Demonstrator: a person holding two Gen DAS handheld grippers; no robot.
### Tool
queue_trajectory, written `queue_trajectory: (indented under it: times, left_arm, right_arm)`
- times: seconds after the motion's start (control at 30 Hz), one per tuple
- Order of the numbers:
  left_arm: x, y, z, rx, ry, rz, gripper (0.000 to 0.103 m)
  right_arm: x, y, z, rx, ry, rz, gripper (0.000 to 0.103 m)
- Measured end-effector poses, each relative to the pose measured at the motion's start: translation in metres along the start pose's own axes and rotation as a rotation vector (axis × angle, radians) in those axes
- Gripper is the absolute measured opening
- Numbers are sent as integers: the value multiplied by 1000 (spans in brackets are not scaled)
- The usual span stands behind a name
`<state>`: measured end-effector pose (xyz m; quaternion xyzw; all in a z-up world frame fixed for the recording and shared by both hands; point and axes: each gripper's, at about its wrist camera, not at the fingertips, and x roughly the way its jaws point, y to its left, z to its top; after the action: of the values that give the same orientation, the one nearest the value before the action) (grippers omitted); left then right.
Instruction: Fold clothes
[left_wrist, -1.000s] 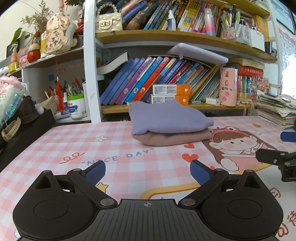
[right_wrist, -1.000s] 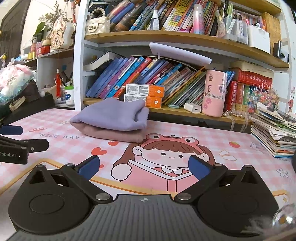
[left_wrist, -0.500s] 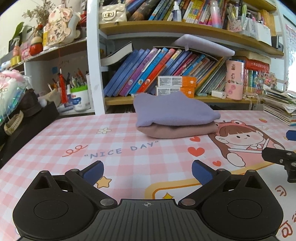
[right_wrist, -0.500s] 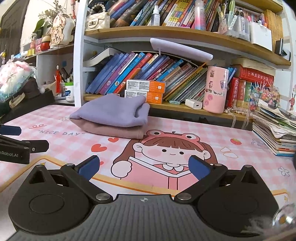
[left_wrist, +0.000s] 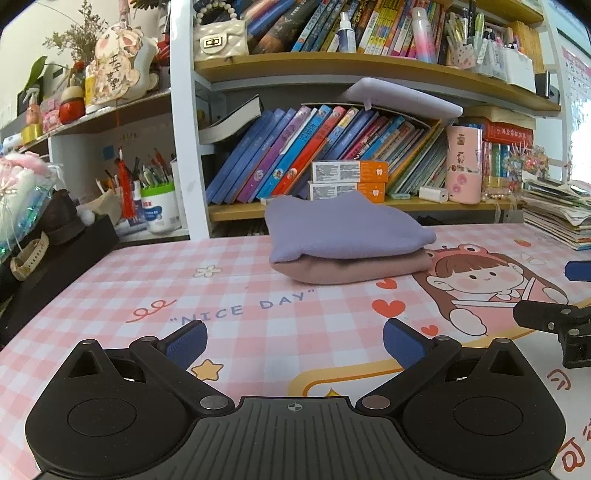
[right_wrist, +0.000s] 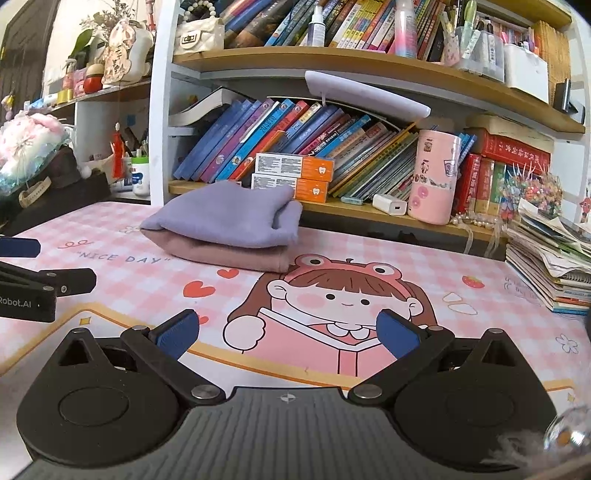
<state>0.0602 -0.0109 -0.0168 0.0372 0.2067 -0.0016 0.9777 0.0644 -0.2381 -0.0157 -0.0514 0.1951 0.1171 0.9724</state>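
Observation:
Two folded garments lie stacked near the back of the table: a lilac one (left_wrist: 340, 229) on top of a dusty pink one (left_wrist: 354, 271). The right wrist view shows the same lilac piece (right_wrist: 229, 219) over the pink piece (right_wrist: 229, 254). My left gripper (left_wrist: 293, 341) is open and empty, well short of the stack. My right gripper (right_wrist: 288, 330) is also open and empty above the cartoon girl print. Each gripper shows in the other's view: the right one (left_wrist: 569, 295) at the far right, the left one (right_wrist: 40, 269) at the far left.
The pink checked table mat (left_wrist: 229, 295) has "NICE DAY" lettering. A bookshelf (left_wrist: 369, 66) full of books stands right behind the stack. A pile of magazines (right_wrist: 550, 266) sits at the right, a pink tumbler (right_wrist: 434, 177) on the lower shelf, a black box (left_wrist: 55, 266) at the left.
Both grippers have drifted slightly; in the left wrist view the folded stack has shifted a little to the right and sits higher in the frame. Both stay open and empty.

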Motion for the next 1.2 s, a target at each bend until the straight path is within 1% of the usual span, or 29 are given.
queue_trajectory:
  times: [0.2,0.37,0.67,0.9,1.03,1.2]
  left_arm:
    - [0,0,0,1,-1,-3,103]
    - [-1,-1,0,5,-5,-2,103]
    - [-4,-3,0,17,-19,7,103]
    - [-2,-3,0,16,-8,18,103]
    - [1,0,0,0,10,5,103]
    - [-1,2,-1,-10,1,-3,103]
  right_arm:
    - [-3,4,-1,-18,-15,-1,103]
    - [0,3,0,-17,-4,8,103]
    - [-3,5,0,-32,-18,12,103]
    - [-4,4,0,-25,-29,24,103]
    - [-4,3,0,-23,-25,30,103]
    - [-4,4,0,-24,-23,36,103]
